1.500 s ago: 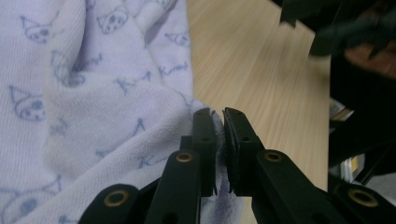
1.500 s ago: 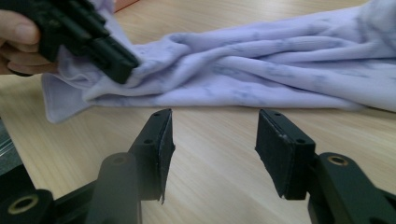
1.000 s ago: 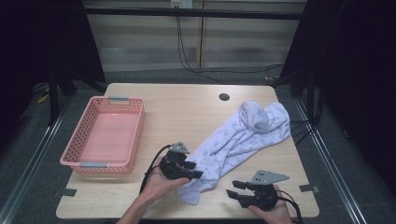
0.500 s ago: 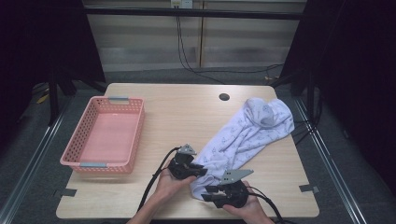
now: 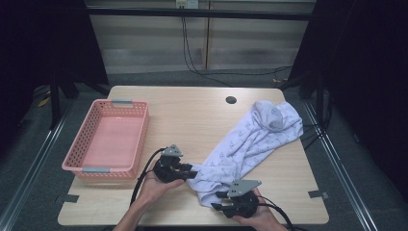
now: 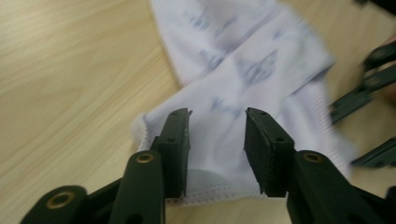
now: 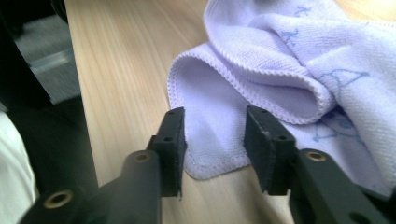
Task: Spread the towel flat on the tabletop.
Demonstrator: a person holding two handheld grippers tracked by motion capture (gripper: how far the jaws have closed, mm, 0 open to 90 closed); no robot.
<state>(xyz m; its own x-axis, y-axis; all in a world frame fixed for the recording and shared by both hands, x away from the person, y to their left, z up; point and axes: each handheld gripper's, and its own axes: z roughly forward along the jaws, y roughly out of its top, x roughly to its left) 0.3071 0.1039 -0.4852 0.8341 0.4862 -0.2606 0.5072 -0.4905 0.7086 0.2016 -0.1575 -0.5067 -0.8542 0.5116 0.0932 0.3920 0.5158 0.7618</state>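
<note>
A: Left to right: pink basket (image 5: 107, 142) sits at the counter's (image 5: 192, 115) left side, nothing in it as far as we can see. Towel isn't near it.

B: Left gripper (image 5: 182, 169)?

A: Just right of the basket, at the towel's (image 5: 250, 144) near-left corner. Jaws spread, with the hem lying between them in the left gripper view (image 6: 219, 140). Not pinching yet.

B: Where does the towel lie?

A: White towel with a blue print, bunched in a diagonal strip from the near middle of the counter up to the far right corner, where it's heaped.

B: Right gripper (image 5: 222, 204)?

A: At the near edge, jaws also spread, straddling the stitched corner in the right gripper view (image 7: 210, 149). Cloth lies flat on the wood there, with a folded layer just behind.

B: So we're at the grasp step.

A: Our read: yes, both lined up on the near end, neither closed. Next move calls for both jaws to close on a single layer of hem. The right one risks catching the fold behind it. Then we pull the corners apart to spread the cloth.
</note>
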